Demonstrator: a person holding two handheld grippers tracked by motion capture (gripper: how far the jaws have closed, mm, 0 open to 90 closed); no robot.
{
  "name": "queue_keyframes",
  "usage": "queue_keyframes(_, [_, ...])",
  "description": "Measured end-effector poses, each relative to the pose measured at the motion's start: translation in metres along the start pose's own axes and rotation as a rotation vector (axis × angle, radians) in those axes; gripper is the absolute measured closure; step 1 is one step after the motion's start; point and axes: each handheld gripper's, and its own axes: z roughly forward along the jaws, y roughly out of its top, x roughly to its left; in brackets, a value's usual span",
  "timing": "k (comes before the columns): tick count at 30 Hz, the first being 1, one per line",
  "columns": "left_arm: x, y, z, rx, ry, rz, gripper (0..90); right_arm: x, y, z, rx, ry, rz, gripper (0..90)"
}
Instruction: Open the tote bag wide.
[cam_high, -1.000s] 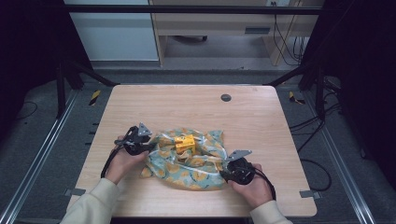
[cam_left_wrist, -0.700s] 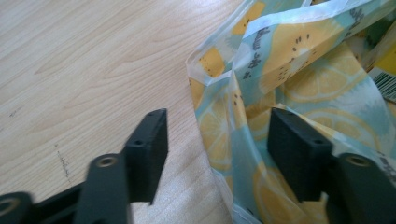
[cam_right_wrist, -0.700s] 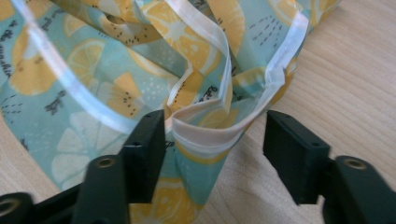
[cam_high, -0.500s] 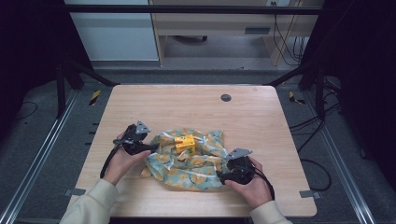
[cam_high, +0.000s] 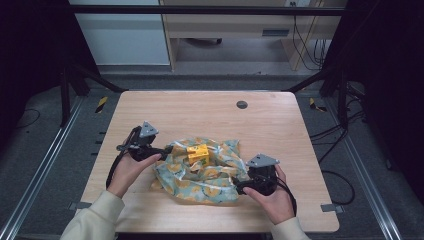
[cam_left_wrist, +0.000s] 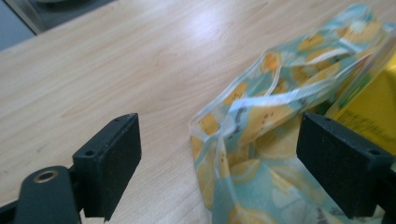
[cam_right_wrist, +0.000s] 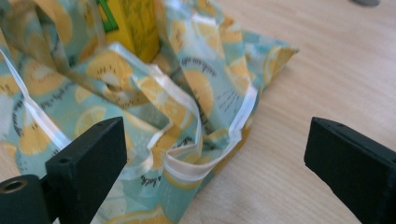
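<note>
Jaws of both grippers stand wide apart, having just been opening, and press on nothing. Left gripper (cam_high: 167, 149) sits at the left edge of the lemon-print cloth (cam_high: 210, 175), a raised fold of which (cam_left_wrist: 261, 121) lies between its jaws, untouched. Right gripper (cam_high: 236, 188) sits at the cloth's right corner (cam_right_wrist: 187, 140). Cloth lies crumpled on the desk (cam_high: 200, 107), near its front edge, around a yellow box (cam_high: 198, 152)
</note>
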Motion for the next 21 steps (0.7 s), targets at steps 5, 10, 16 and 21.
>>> queue_keyframes(5, [-0.003, 0.010, -0.015, -0.031, 0.003, 0.000, 13.4, -0.003, 0.010, -0.017, -0.089, -0.032, 0.016, 5.8])
queue_keyframes(10, [-0.005, 0.012, -0.030, -0.053, -0.007, -0.012, 13.3, -0.007, 0.013, -0.031, -0.142, -0.049, 0.034, 5.3])
queue_keyframes(16, [-0.008, 0.011, -0.048, -0.056, -0.019, -0.004, 11.3, -0.010, 0.013, -0.044, -0.168, -0.058, 0.040, 4.8])
queue_keyframes(21, [-0.008, 0.006, -0.063, -0.055, 0.014, -0.010, 3.0, -0.015, 0.012, -0.052, -0.169, -0.063, 0.038, 4.1])
